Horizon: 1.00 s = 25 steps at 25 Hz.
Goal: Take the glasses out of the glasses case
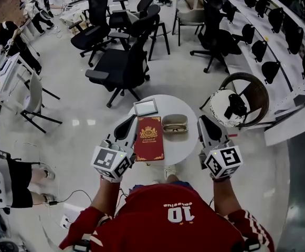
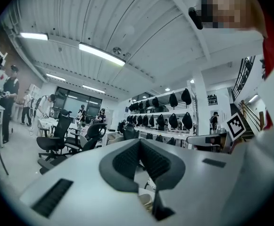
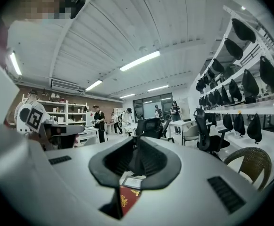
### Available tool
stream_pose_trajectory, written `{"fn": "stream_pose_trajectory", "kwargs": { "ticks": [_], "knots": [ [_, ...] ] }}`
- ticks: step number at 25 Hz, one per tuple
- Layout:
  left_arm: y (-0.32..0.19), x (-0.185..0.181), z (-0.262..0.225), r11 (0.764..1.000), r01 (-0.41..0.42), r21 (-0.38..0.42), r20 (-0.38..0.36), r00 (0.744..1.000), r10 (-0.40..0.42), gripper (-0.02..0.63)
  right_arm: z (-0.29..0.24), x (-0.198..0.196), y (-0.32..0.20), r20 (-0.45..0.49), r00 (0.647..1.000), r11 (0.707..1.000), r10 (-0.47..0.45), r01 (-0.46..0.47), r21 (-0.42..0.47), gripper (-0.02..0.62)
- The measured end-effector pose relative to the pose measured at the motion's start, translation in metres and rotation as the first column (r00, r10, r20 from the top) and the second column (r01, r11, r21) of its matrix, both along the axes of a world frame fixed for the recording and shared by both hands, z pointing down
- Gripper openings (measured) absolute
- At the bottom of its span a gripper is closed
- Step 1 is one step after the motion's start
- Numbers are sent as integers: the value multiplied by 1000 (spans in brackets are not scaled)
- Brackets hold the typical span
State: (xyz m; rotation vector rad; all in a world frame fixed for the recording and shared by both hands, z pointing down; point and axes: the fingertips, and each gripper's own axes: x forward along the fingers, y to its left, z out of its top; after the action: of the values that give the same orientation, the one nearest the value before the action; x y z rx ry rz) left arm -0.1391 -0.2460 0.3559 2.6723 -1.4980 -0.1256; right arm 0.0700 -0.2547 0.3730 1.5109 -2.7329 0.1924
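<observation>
A tan glasses case lies on the small round white table, right of a red book. Whether its lid is up I cannot tell. My left gripper hovers at the table's left edge beside the book, its jaws shut and empty. To the right of the case, my right gripper is off the table's right edge, also shut on nothing. In the left gripper view the gripper points at the room, pads together. The right gripper view shows its gripper closed above the book.
A small framed panel lies at the table's far edge. Black office chairs stand just behind the table. A wicker chair with a white cushion is at the right. A white bench runs along the right side.
</observation>
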Motion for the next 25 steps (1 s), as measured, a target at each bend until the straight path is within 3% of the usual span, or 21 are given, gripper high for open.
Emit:
{"fn": "stream_pose_trajectory", "kwargs": {
  "ticks": [3, 12, 17, 25],
  "knots": [
    [-8, 4, 2, 1000, 4, 1, 2, 1000, -4, 8, 12, 3, -9, -12, 1000, 1000, -17, 17, -25, 89],
    [-32, 10, 28, 999, 14, -50, 17, 1000, -13, 8, 70, 7, -46, -112, 987, 988, -112, 99, -119, 91],
    [-46, 14, 53, 992, 35, -125, 29, 999, -32, 8, 124, 6, -66, -170, 969, 968, -177, 140, -207, 91],
    [-69, 28, 75, 991, 1, -135, 19, 1000, 2, 8, 213, -7, -96, -237, 926, 931, -294, 220, -293, 91]
  ]
}}
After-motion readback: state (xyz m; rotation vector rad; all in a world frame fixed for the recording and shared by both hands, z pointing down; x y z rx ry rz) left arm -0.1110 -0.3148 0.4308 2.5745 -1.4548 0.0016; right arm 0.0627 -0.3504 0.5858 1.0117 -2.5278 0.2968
